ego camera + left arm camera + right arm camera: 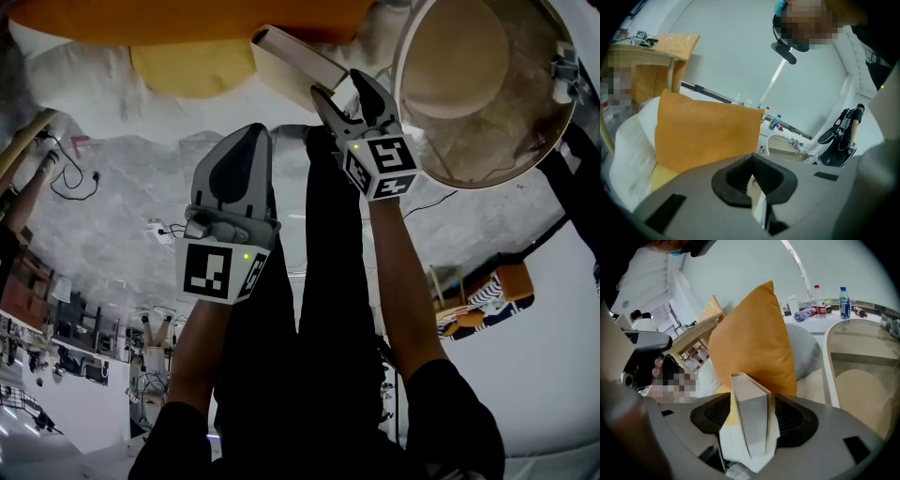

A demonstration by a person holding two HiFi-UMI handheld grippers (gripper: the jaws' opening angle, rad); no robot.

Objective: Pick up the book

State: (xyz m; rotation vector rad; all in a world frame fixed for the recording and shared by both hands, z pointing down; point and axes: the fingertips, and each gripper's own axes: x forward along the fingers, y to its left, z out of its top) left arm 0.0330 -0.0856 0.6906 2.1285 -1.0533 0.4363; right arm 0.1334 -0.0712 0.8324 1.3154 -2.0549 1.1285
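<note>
A pale grey book [752, 418] stands on edge between the jaws of my right gripper [750, 414], its far end toward an orange pillow [754, 338]. A narrow gap shows beside the left pad [710, 416], so the jaws stand open around the book. In the head view the book [295, 58] sticks out up and to the left past my right gripper [345, 89]. My left gripper [246, 141] hangs lower and to the left, away from the book. Its dark pads [736, 180] are together and hold nothing.
A round glass table [562, 131] stands close on the right. Left of the book, an orange pillow [187, 19] and a yellow cushion [192, 67] lie on white upholstery [84, 84]. Bottles [842, 302] stand on a far ledge. A wooden side table [651, 47] is at the left.
</note>
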